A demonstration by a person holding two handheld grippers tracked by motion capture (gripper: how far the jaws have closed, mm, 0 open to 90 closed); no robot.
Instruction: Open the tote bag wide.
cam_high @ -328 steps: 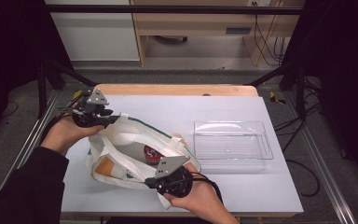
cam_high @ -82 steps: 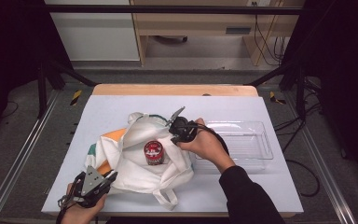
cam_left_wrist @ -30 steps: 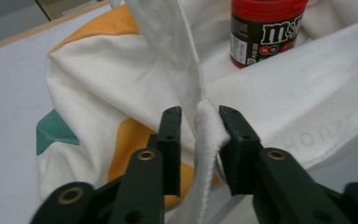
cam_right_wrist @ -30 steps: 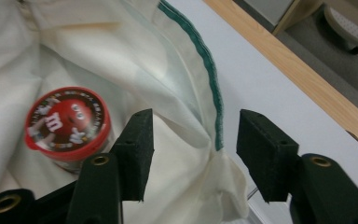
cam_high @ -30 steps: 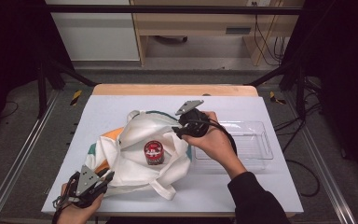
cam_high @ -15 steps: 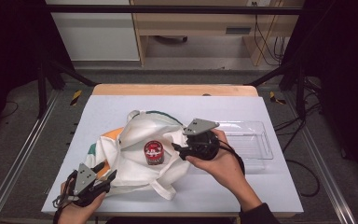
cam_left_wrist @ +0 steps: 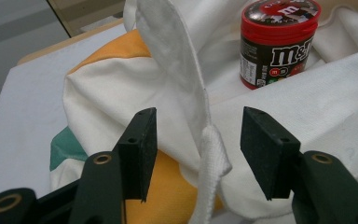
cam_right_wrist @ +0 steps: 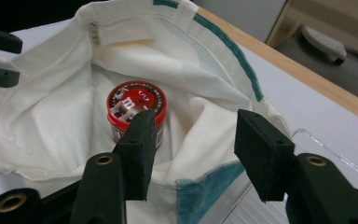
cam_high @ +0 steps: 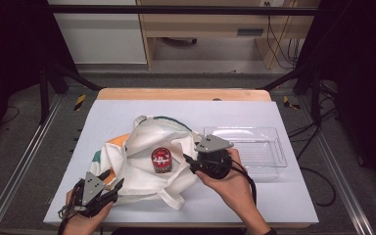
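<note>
A white tote bag (cam_high: 137, 147) with orange and teal print lies open on the table. Inside it stands a red-lidded M&M's jar (cam_high: 161, 159) (cam_left_wrist: 277, 44) (cam_right_wrist: 130, 105). My left gripper (cam_high: 112, 178) (cam_left_wrist: 198, 140) is at the bag's near left corner. Its jaws have just been opening, and a white strap (cam_left_wrist: 205, 140) hangs loose between them. At the bag's right edge is my right gripper (cam_high: 188, 164) (cam_right_wrist: 196, 144), pointing at the mouth. Its jaws have just been closing and still stand apart over the bag's rim (cam_right_wrist: 200, 186), with the pads off the cloth.
A clear plastic tray (cam_high: 259, 147) (cam_right_wrist: 317, 144) sits right of the bag, just behind my right hand. Bare table (cam_high: 127, 105) lies beyond the bag up to a wooden far edge (cam_high: 186, 94). Metal rails run along both sides.
My right gripper has come from the bag's far right rim toward me, to the middle of its right edge. The left hand has stayed at the near left corner.
</note>
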